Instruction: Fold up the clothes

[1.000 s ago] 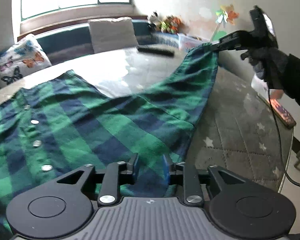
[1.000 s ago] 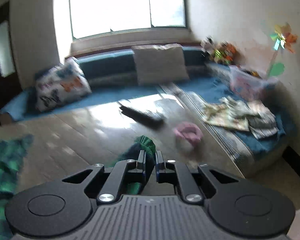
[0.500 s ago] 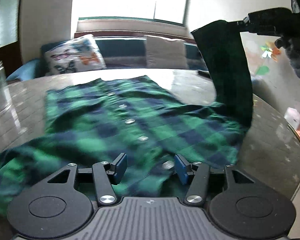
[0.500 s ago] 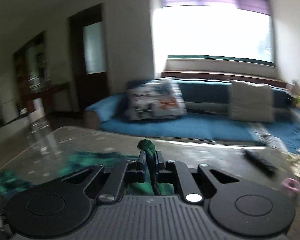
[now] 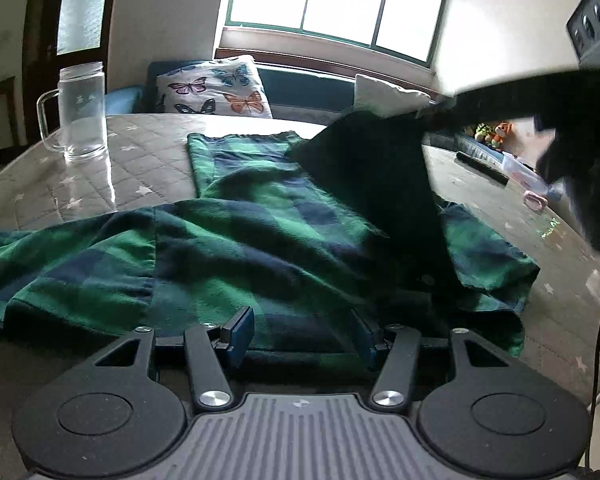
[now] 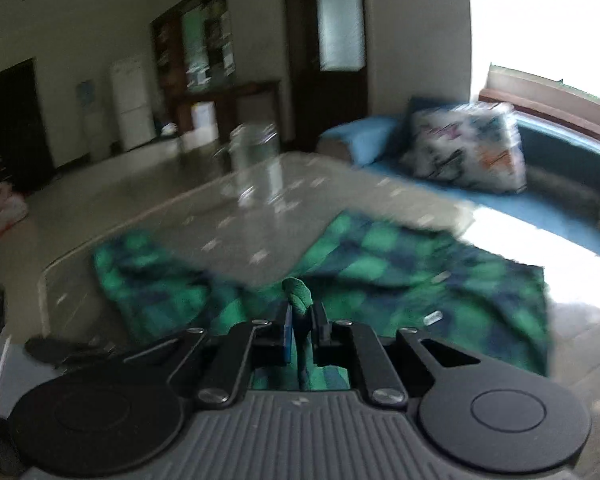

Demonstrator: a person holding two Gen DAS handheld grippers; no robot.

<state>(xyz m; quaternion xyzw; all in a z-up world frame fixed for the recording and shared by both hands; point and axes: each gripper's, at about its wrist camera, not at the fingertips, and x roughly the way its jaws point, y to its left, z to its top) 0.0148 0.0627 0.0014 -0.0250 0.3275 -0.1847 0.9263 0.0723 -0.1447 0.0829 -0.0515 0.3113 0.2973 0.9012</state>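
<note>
My right gripper point(image 6: 300, 326) has its jaws clamped on a fold of the green-and-navy plaid flannel shirt point(image 5: 260, 240), which lies spread mid-bench. The left gripper point(image 5: 300, 330) sits at the near hem, jaws apart and empty. Risks as I judge them: the thin pinch could slip, or the swung sleeve could clip the clear glass handled mug point(image 5: 78, 120) at the far left corner. The grey star-quilted bench point(image 5: 80, 188) is glossy. Butterfly-print cushion point(image 5: 216, 90) and bright window behind.
</note>
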